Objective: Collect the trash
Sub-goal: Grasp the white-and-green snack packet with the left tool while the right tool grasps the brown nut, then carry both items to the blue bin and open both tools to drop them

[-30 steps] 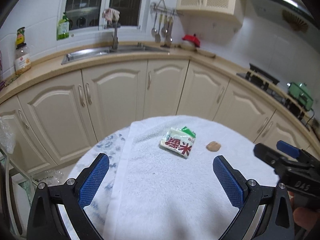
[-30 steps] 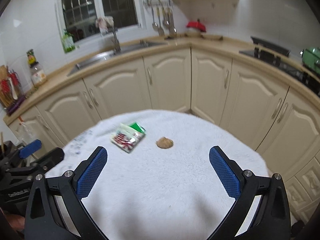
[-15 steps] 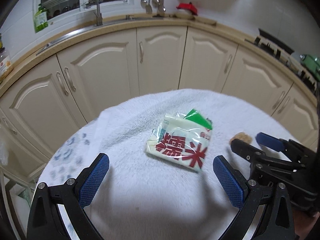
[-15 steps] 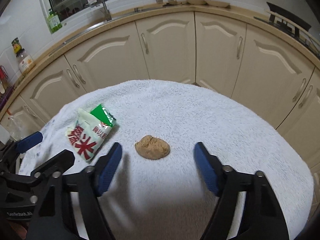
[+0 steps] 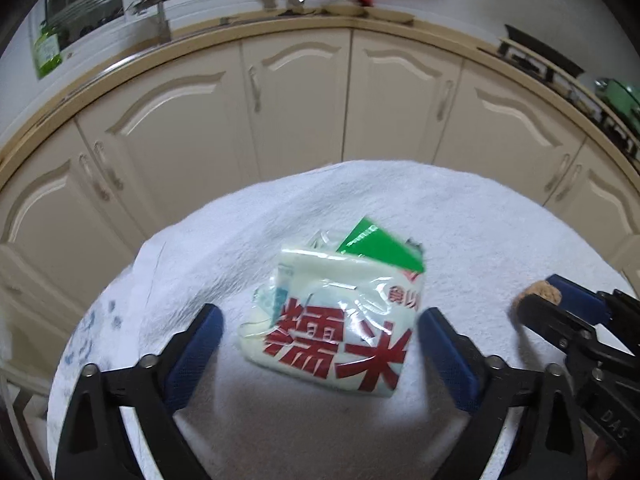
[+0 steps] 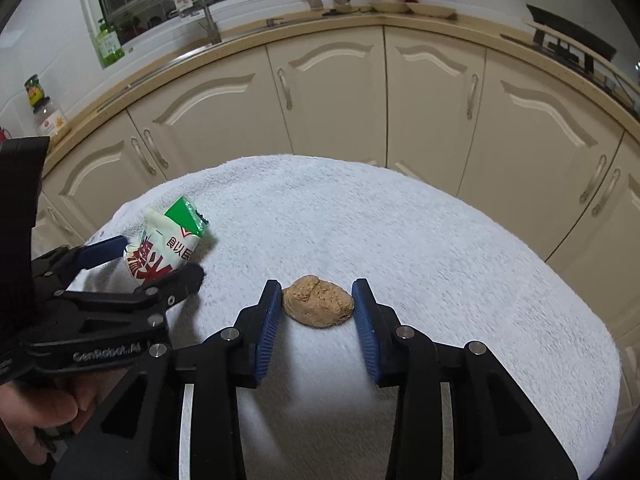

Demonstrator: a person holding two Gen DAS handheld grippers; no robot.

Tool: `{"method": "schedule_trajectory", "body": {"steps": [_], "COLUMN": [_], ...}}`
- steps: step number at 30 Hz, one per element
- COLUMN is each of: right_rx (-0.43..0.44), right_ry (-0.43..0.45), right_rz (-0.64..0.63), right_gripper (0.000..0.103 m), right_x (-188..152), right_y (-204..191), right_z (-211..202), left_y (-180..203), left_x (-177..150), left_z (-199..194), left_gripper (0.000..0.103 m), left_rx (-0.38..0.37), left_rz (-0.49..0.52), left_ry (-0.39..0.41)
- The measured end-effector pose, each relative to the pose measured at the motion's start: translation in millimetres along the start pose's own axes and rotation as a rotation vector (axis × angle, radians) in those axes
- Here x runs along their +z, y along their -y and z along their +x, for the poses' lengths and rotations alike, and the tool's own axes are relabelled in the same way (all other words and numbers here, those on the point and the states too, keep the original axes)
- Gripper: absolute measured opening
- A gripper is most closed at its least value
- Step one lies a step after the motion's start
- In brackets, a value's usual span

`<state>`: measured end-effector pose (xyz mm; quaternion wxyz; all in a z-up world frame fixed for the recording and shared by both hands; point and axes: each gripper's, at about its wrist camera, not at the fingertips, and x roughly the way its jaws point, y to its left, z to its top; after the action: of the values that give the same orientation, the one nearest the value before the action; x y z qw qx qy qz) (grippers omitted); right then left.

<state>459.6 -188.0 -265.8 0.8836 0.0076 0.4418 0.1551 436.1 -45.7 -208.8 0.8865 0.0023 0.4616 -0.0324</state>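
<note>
A crumpled white food packet [image 5: 336, 320] with red characters and a green corner lies on the white towel-covered table [image 5: 460, 216]. My left gripper [image 5: 320, 340] straddles it, its jaws partly closed with small gaps on both sides. The packet also shows in the right wrist view [image 6: 164, 248], between the left gripper's fingers [image 6: 102, 249]. A brown crumpled lump [image 6: 318, 300] lies on the towel. My right gripper [image 6: 316, 316] has its blue pads at either side of the lump, close to it; contact is unclear.
Cream kitchen cabinets [image 6: 332, 92] curve behind the table, under a counter with a sink [image 6: 208, 32], bottles and a stove [image 6: 568, 44]. The table edge drops off at the far side and on the right [image 6: 600, 320].
Both grippers moved forward and down to the table and narrowed. The left now straddles the packet and the right now brackets the brown lump.
</note>
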Motion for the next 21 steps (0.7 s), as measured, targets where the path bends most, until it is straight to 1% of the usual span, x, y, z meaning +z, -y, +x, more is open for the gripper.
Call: {"method": "schedule_trajectory", "body": {"steps": [1, 2, 4, 7, 10, 14, 17, 21], "right_rx": [-0.001, 0.000, 0.007, 0.016, 0.015, 0.017, 0.023, 0.021], "right_ry": [0.003, 0.005, 0.008, 0.018, 0.033, 0.057, 0.075, 0.112], "right_rz": [0.010, 0.015, 0.021, 0.034, 0.039, 0.043, 0.049, 0.047], "right_gripper": [0.037, 0.037, 0.037, 0.037, 0.037, 0.037, 0.037, 0.037], "right_x": [-2, -3, -4, -7, -11, -18, -25, -37], "right_y": [3, 5, 6, 9, 10, 10, 11, 8], "right_z": [-5, -8, -15, -28, -44, -69, -89, -123], "left_y": [2, 3, 4, 3, -3, -2, -4, 4], "left_x": [0, 1, -2, -12, -25, -41, -53, -71], "left_z": [2, 3, 4, 3, -10, -29, -52, -95], "left_gripper": [0.080, 0.075, 0.072, 0.071, 0.070, 0.069, 0.069, 0.069], "left_rx": [-0.007, -0.015, -0.017, -0.031, -0.072, -0.082, -0.088, -0.093], "left_rz": [0.006, 0.011, 0.011, -0.005, -0.040, -0.066, -0.085, -0.088], "left_ry": [0.007, 0.013, 0.013, 0.015, 0.019, 0.036, 0.065, 0.130]}}
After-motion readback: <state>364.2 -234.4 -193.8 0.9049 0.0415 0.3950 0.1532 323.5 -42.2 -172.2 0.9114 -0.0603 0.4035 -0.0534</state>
